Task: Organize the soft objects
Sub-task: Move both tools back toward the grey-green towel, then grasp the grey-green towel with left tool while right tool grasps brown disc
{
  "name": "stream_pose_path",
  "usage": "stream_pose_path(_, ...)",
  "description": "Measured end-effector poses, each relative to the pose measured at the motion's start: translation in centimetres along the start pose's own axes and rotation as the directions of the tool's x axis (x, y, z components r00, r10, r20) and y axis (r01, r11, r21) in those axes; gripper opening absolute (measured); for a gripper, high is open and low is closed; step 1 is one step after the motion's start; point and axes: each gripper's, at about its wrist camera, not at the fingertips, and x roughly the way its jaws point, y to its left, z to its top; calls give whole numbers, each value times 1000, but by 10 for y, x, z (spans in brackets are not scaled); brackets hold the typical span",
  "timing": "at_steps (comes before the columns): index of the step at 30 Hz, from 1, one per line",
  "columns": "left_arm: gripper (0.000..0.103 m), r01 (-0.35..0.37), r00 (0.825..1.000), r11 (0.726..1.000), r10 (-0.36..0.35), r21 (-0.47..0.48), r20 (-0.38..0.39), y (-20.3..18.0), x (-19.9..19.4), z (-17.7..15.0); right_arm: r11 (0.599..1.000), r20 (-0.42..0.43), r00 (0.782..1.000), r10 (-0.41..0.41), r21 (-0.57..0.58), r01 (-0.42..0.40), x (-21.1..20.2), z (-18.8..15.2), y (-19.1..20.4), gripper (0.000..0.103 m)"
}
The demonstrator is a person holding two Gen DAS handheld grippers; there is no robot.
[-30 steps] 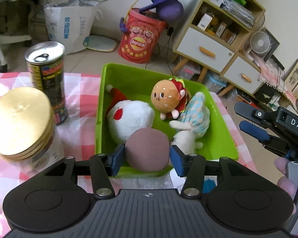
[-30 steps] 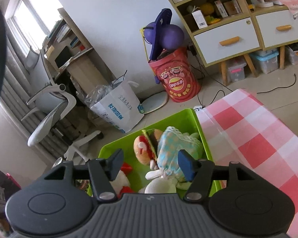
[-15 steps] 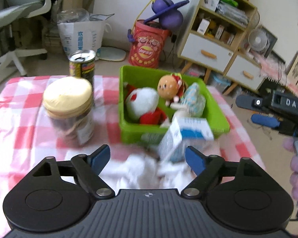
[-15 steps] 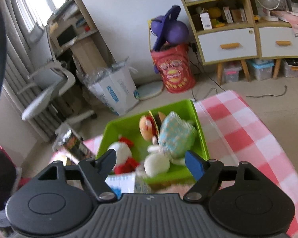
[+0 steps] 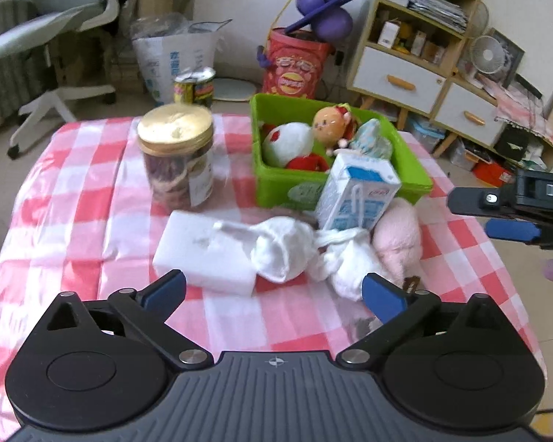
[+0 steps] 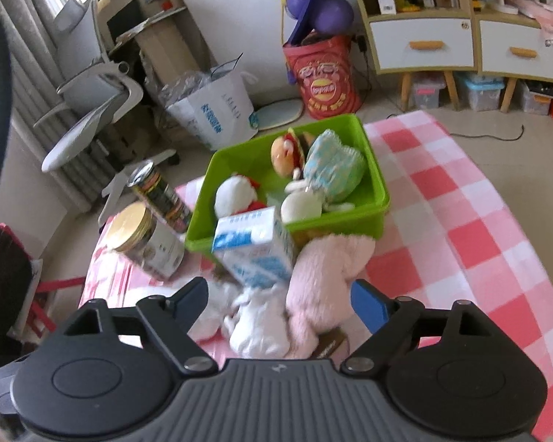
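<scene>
Both claws are spread and hold nothing: the left gripper (image 5: 273, 289) hangs over the near edge of the table (image 5: 74, 191), the right gripper (image 6: 278, 296) over the same heap. Nearest lie the white cloths (image 5: 276, 246) and the pink plush (image 5: 398, 237), not yet sorted; the cloths partly cover a white block (image 5: 199, 250). A milk carton (image 5: 357, 193) stands before the green bin (image 5: 412, 173) and hides part of its front wall, where three soft toys (image 5: 295, 140) sit already
</scene>
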Motion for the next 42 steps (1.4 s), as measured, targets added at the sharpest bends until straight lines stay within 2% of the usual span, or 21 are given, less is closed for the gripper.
stream_pose_path(4, 97, -43, 999, 999, 43, -24, 11, 6, 7, -12, 1000, -17, 1000, 9, 6, -9, 2, -13, 0, 65)
stream_pose_path(8, 98, -48, 999, 998, 49, -44, 16, 13, 13, -19, 1000, -43, 999, 0, -16, 0, 9, -21, 2, 65)
stream_pose_path(15, 98, -58, 998, 996, 56, -61, -39, 30, 28, -32, 1000, -106, 994, -13, -4, 13, 21, -31, -6, 65)
stream_pose_path(30, 97, -45, 996, 998, 41, -54, -84, 28, 58, -47, 997, -271, 962, -3, 70, 23, 48, -52, -23, 66)
stream_pose_path(35, 97, 42, 995, 997, -48, -71, -92, 21, 65, -51, 997, -234, 972, -32, 65, 48, 52, -51, -35, 65)
stream_pose_path(38, 95, 132, 985, 990, -137, -58, -106, 11, 66, -53, 991, -234, 972, 11, 134, 21, 56, -49, -50, 53)
stream_pose_path(42, 93, 219, 970, 976, -220, -16, -104, -5, 64, -57, 981, -238, 970, 57, 192, -10, 64, -47, -63, 36)
